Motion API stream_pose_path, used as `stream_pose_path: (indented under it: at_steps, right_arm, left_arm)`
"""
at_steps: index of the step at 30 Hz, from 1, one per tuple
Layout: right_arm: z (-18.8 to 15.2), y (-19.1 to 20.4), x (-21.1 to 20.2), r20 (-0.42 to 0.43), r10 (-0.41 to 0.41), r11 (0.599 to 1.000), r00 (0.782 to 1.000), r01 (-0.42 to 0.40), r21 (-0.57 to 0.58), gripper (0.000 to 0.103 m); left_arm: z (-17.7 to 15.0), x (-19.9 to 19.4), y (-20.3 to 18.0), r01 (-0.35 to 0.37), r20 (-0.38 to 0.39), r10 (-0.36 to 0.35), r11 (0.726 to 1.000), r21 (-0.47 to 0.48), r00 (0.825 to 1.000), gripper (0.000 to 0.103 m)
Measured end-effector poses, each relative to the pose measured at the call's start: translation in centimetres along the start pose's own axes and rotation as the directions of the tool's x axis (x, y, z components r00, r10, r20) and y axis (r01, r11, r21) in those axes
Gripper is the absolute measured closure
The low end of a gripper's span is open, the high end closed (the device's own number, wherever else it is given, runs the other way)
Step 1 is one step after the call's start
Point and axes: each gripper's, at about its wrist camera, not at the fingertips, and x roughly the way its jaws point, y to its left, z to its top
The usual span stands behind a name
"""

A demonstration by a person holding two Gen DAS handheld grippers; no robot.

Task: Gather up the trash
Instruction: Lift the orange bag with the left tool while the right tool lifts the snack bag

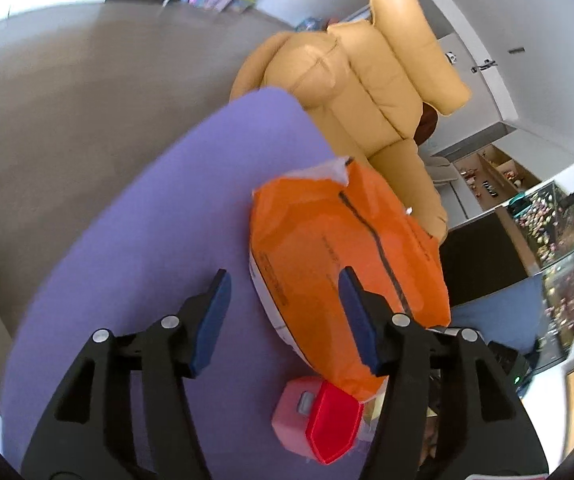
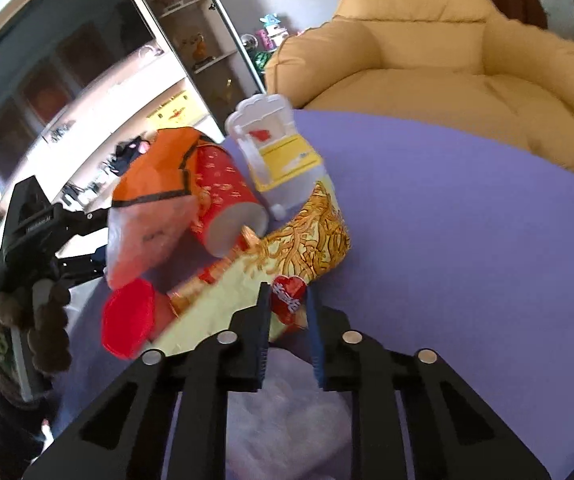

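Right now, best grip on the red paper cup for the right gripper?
The red paper cup lies on its side, open mouth toward the camera. Pinch the lower rim, one finger inside, one outside, coming from the camera side; the orange bag and noodle packet crowd its flanks.

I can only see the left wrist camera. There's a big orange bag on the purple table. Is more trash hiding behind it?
Observer: Yes, a red cup lies on its side beside the orange bag.
Operator: Anything else?
Observer: A yellow noodle packet lies just in front of the cup.
Operator: Is the other gripper holding something?
Observer: The right gripper has its jaws closed on that packet's corner, at its red heart logo.
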Motion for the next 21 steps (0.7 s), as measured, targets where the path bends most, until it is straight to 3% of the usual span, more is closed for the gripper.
stream_pose_path:
  at_steps: [3,7,8,10,12,14,17,21]
  right_arm:
    - [-0.4,-0.6,-1.4,0.024,-0.074,0.996,0.997,0.075,-0.039,0.089]
    - [-1.0,-1.9,-3.0,0.044,-0.081,0.996,0.996,0.082,-0.024,0.089]
    - [-1.3,-2.1,-3.6,0.057,-0.075,0.997,0.996,0.077,-0.024,0.088]
    - [-1.4,-2.1,-4.0,0.059,-0.027,1.0,0.998,0.027,-0.012,0.086]
    - [-1.4,-2.3,-4.0,0.039,0.029,0.999,0.999,-0.029,0.017,0.064]
    - [-1.3,-2.1,-3.9,0.047,0.071,0.997,0.996,-0.073,0.034,0.058]
    - [-0.2,-1.8,-2.7,0.064,0.034,0.998,0.997,-0.037,0.054,0.058]
    - [0.9,-1.9,0.2,0.024,0.039,0.993,0.999,-0.042,0.108,0.054]
  left_arm:
    - [0.3,1.7,-1.1,0.006,-0.006,-0.006,1.0,0.03,1.0,0.05]
    - [0.7,3.9,-2.3,0.023,-0.02,-0.023,0.999,0.039,1.0,0.049]
    - [0.9,4.1,-2.5,0.02,-0.017,-0.019,0.999,0.037,1.0,0.052]
    - [1.2,4.4,-3.2,0.025,-0.024,-0.024,0.999,0.041,0.999,0.081]
    - [1.3,4.1,-4.1,0.028,-0.026,-0.027,0.997,0.07,0.999,0.098]
    - [1.1,3.5,-5.2,0.041,-0.023,-0.038,0.992,0.116,0.999,0.102]
    - [0.6,2.0,-7.2,0.036,-0.003,-0.036,0.977,0.209,0.999,0.103]
    - [0.4,0.2,-8.6,0.026,0.008,-0.03,0.96,0.28,1.0,0.103]
